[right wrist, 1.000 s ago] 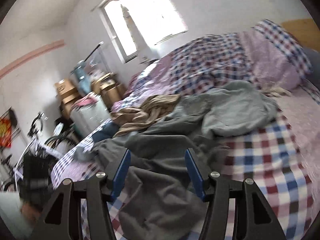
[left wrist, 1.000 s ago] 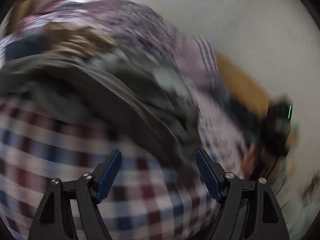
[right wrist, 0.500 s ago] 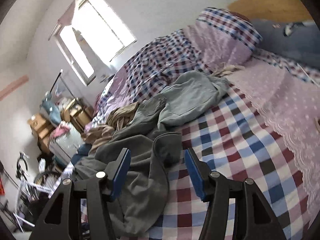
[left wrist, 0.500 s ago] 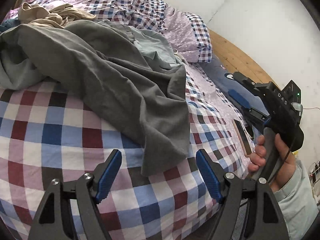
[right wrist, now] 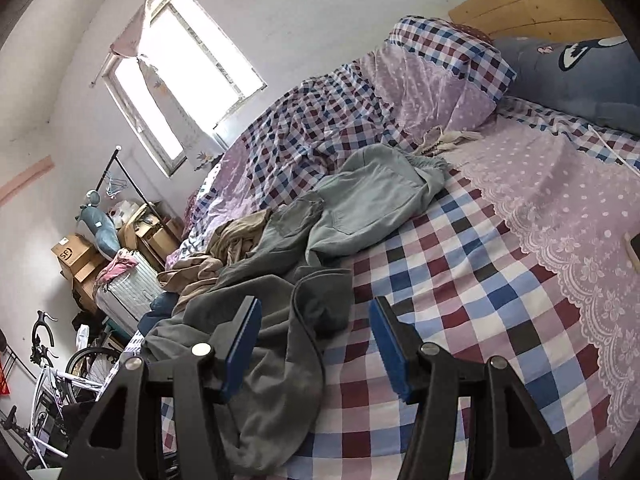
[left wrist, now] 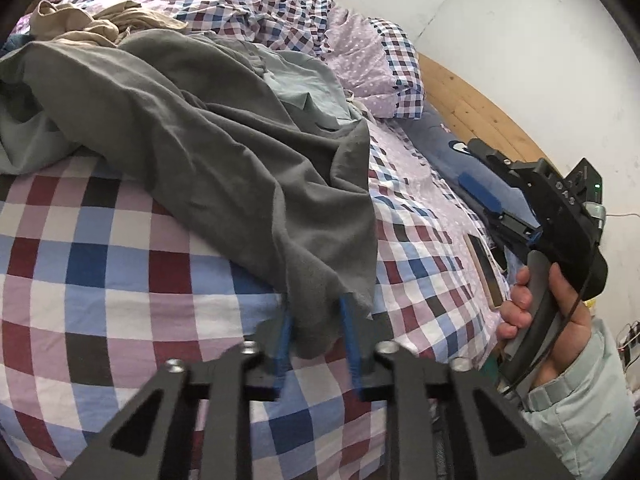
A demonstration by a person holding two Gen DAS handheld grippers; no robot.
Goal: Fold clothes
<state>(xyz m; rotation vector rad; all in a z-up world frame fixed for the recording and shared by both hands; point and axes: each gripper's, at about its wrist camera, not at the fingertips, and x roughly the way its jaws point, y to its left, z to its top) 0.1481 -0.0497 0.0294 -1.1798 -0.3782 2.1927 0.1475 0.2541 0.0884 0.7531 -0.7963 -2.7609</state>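
Note:
A dark grey garment lies crumpled across the checked bed sheet. Its near corner hangs between the blue pads of my left gripper, whose jaws are closing on it and look blurred. Behind it lie a pale grey-green garment and a beige one. A hand holds my right gripper over the bed's right side. In its own view the right gripper stands open above the edge of the dark grey garment, with nothing pinched.
A phone lies on the sheet near the right hand. Pillows and a wooden headboard close the far end. Left of the bed stand a suitcase, cardboard boxes and a bicycle.
My left gripper came down to the garment's near corner and its jaws have drawn in around it. The right gripper swung right and rolled, then stayed still and open.

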